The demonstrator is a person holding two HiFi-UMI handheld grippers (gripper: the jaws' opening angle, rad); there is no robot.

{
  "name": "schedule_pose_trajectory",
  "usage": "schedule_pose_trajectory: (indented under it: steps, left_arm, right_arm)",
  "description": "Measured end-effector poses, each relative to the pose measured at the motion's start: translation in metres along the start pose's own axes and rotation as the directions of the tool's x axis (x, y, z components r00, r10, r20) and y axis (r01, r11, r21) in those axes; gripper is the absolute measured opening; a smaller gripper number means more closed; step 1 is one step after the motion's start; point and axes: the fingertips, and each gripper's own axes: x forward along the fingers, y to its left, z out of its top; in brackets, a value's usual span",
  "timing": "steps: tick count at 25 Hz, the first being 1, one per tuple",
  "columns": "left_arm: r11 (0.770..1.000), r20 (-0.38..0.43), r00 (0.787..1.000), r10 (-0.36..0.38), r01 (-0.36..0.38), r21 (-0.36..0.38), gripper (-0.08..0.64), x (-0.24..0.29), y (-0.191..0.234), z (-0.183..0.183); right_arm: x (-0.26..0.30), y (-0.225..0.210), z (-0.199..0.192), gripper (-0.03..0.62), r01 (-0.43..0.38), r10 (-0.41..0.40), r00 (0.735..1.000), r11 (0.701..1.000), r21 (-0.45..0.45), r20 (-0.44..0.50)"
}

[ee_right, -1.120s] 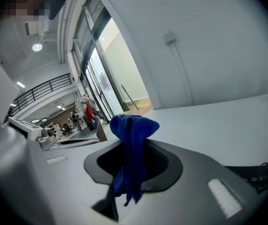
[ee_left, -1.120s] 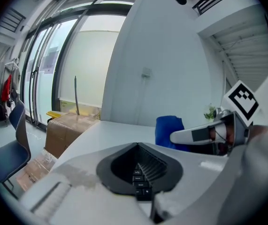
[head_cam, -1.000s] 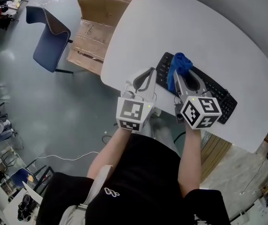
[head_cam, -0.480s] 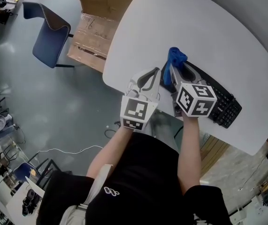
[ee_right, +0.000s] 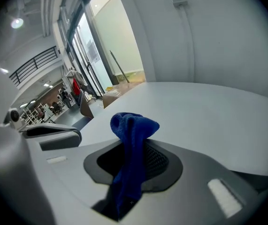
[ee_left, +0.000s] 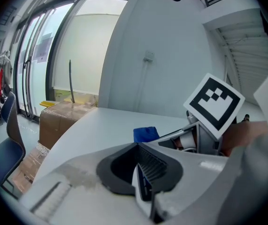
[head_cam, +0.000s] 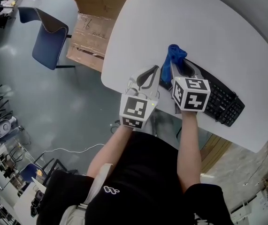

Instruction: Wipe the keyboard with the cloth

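A black keyboard point(head_cam: 220, 102) lies slantwise on the white table point(head_cam: 227, 36), close to its near edge. My right gripper point(head_cam: 172, 63) is shut on a blue cloth point(head_cam: 175, 55), which bunches up above the jaw tips over the keyboard's left end. In the right gripper view the cloth point(ee_right: 131, 142) hangs pinched between the dark pads. My left gripper point(head_cam: 153, 70) is shut and holds nothing, just left of the right one at the table's edge. From the left gripper view the cloth point(ee_left: 145, 134) and the right gripper's marker cube point(ee_left: 213, 106) show beyond the closed jaws.
Cardboard boxes point(head_cam: 96, 27) stand on the floor against the table's left side, and a blue chair point(head_cam: 47, 34) stands further left. A white cable point(head_cam: 72, 150) lies on the floor. The table's near edge point(head_cam: 124, 86) runs under both grippers.
The right gripper has carried the cloth leftward along the keyboard to its left end, so more keys show on the right. The left gripper has stayed beside it.
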Motion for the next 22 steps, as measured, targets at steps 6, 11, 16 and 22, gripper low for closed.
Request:
schedule_pose_trajectory:
  steps: [6, 11, 16, 22]
  left_arm:
    - [1.0, -0.027, 1.0, -0.016, 0.017, 0.018, -0.002, 0.009, -0.009, -0.007]
    - [0.999, -0.046, 0.999, -0.028, 0.03, 0.037, -0.002, 0.014, -0.017, -0.009]
    - [0.997, -0.042, 0.997, -0.059, 0.061, 0.054, -0.002, 0.02, -0.035, -0.002]
    - [0.991, -0.058, 0.993, -0.098, 0.103, 0.081, -0.002, 0.027, -0.06, -0.009]
  right_arm:
    - [-0.003, -0.014, -0.007, 0.1, 0.016, -0.016, 1.0, 1.0, 0.019, -0.006]
    - [-0.013, -0.031, -0.012, 0.1, 0.044, -0.044, 0.999, 0.998, 0.038, -0.007]
    - [-0.023, -0.049, -0.02, 0.098, 0.079, -0.078, 0.997, 0.995, 0.055, -0.013]
    - [-0.041, -0.074, -0.037, 0.1, 0.115, -0.114, 0.993, 0.989, 0.089, -0.013]
